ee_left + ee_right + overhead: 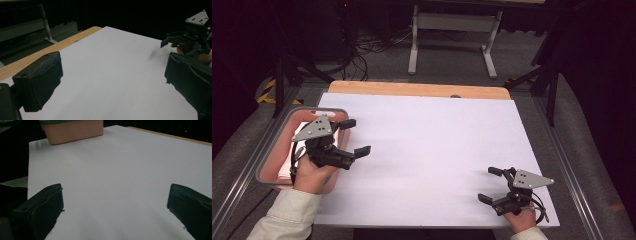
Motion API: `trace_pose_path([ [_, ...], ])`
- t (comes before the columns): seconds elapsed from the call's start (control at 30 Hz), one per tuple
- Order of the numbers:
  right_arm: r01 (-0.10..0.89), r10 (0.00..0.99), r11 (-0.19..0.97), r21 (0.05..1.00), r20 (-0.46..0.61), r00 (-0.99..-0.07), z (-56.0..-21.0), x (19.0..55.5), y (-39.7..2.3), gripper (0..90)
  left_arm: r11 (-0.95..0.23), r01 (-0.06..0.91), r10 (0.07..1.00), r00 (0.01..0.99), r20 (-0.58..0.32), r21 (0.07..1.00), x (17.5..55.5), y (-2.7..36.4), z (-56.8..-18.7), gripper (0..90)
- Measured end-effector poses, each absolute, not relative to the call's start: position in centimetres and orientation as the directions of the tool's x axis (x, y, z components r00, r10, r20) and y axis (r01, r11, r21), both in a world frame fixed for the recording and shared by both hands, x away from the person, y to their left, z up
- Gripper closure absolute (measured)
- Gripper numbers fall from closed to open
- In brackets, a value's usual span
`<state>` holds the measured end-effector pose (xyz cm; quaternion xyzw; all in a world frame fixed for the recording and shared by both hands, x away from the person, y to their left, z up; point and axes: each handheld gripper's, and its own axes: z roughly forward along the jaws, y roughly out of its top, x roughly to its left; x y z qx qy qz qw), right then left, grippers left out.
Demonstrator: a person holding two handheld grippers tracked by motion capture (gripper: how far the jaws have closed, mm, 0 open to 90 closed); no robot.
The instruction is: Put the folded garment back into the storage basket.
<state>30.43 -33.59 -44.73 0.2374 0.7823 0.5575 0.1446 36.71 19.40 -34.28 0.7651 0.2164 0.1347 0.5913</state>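
Note:
My left gripper (355, 136) is held over the left edge of the white board (427, 150), beside a pink tub (267, 165), with its jaws wide apart and nothing between them. In the left gripper view the left gripper (112, 80) looks across the bare white board toward the right gripper (172, 40). Near the board's front right corner my right gripper (488, 184) stands open and empty. In the right gripper view the right gripper (115, 207) faces the pink tub (72, 130) at the far end of the board.
The white board lies on a wooden tabletop (412, 89) whose far edge shows as a strip. A metal rail (572, 165) runs along the right side. A white table frame (452, 30) and cables (362, 55) stand on the floor beyond.

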Motion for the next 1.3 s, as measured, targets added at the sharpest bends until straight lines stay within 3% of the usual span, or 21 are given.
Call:
trace_pose_path([
  [0.7,0.208,0.525,0.266,0.941,0.039,-0.85,-44.7,30.4,-33.6,1.1,-0.155,0.227,0.411,0.9,-0.146,0.961,36.0,16.2,-39.9,2.6],
  [1.3,0.207,0.522,0.268,0.941,0.039,-0.852,-44.7,30.4,-33.6,1.1,-0.189,0.246,0.414,0.898,-0.15,0.951,34.9,15.3,-43.7,2.6],
])
